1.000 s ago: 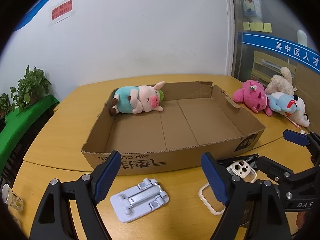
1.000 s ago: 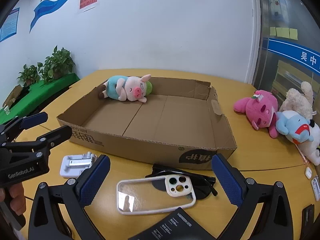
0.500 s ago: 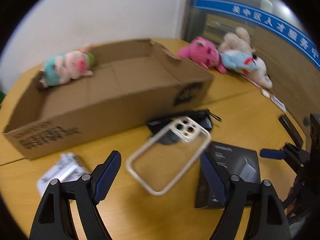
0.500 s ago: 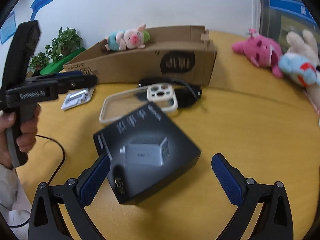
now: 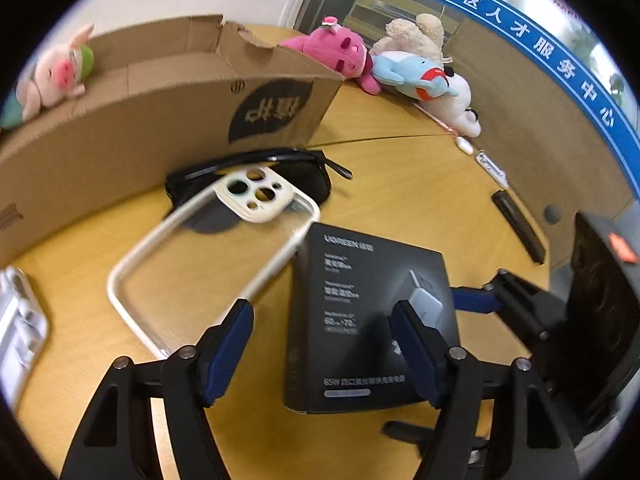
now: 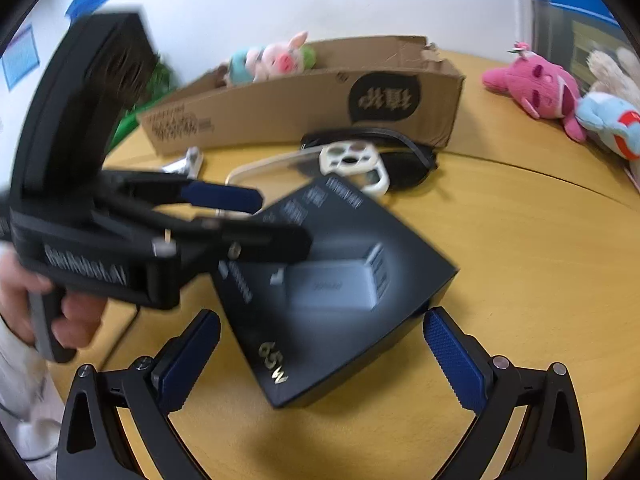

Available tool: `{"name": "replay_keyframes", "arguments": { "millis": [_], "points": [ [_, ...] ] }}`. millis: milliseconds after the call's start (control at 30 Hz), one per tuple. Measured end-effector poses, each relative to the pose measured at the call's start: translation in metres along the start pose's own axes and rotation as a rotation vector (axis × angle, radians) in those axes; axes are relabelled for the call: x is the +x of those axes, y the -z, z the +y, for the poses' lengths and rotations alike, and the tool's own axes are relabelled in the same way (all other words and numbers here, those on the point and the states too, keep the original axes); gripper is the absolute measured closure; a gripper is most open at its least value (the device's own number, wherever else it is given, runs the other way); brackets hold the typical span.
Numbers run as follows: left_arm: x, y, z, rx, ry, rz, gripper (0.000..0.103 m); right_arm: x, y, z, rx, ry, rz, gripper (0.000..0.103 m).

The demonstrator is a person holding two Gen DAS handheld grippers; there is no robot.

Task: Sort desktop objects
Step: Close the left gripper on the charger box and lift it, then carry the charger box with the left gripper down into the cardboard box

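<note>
we are seeing the left gripper (image 5: 322, 338) hanging over the wooden table (image 5: 420, 200) with its blue-padded fingers (image 5: 228, 344) spread wide and gripping nothing; the left pad is hovering near the corner of the clear phone case (image 5: 208, 256), the right pad is sitting over the black charger box (image 5: 360, 320), contact unclear with the blur. the right gripper (image 6: 320, 356) is also spread wide, its fingers (image 6: 454, 356) straddling the near end of the charger box (image 6: 340, 292) without clamping it; whether the pads are touching the box sides we cannot tell. the box is lying flat on the table, just beside the phone case, whose camera end is overlapping the black sunglasses (image 5: 256, 172). the sunglasses are lying right in front of the cardboard box (image 5: 120, 112), which is holding a pig plush (image 5: 56, 76) at its far end. off to the right of the cardboard box a pink plush (image 5: 340, 54), a blue plush (image 5: 416, 76) and a beige plush (image 5: 416, 32) are bunching together on the table. a grey phone stand (image 5: 16, 320) is showing at the left edge.
</note>
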State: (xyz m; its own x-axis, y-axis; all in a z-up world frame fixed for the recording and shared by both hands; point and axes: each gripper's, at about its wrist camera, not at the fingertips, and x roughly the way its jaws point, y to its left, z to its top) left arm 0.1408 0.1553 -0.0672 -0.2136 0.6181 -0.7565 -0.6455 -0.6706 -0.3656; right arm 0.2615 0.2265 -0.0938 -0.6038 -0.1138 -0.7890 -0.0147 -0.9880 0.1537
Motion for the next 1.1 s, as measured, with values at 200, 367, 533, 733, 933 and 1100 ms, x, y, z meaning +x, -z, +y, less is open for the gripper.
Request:
{"name": "replay_keyframes", "arguments": {
  "millis": [200,367,533,733,933,1100],
  "points": [
    [0.0,0.004,-0.002,-0.004,0.063,0.018,0.042,0.007,-0.001,-0.001,0.029,0.002,-0.009,0.001],
    [-0.007,0.011,0.001,-0.035,0.062,0.011,0.043,0.004,-0.001,0.009,-0.007,0.028,-0.032,0.002],
    [-0.037,0.009,0.0,-0.048,0.033,-0.069,0.043,-0.01,-0.01,0.023,-0.063,0.016,-0.091,0.002],
    [-0.087,-0.02,0.003,-0.041,-0.008,-0.205,0.043,-0.038,-0.053,0.049,-0.163,0.042,-0.183,0.002],
    [-0.14,-0.069,0.014,-0.016,-0.065,-0.341,0.043,-0.062,-0.119,0.072,-0.262,0.046,-0.282,0.002],
    [-0.182,-0.118,0.034,0.002,-0.108,-0.436,0.043,-0.074,-0.187,0.088,-0.342,0.048,-0.362,0.002]
  ]
}}
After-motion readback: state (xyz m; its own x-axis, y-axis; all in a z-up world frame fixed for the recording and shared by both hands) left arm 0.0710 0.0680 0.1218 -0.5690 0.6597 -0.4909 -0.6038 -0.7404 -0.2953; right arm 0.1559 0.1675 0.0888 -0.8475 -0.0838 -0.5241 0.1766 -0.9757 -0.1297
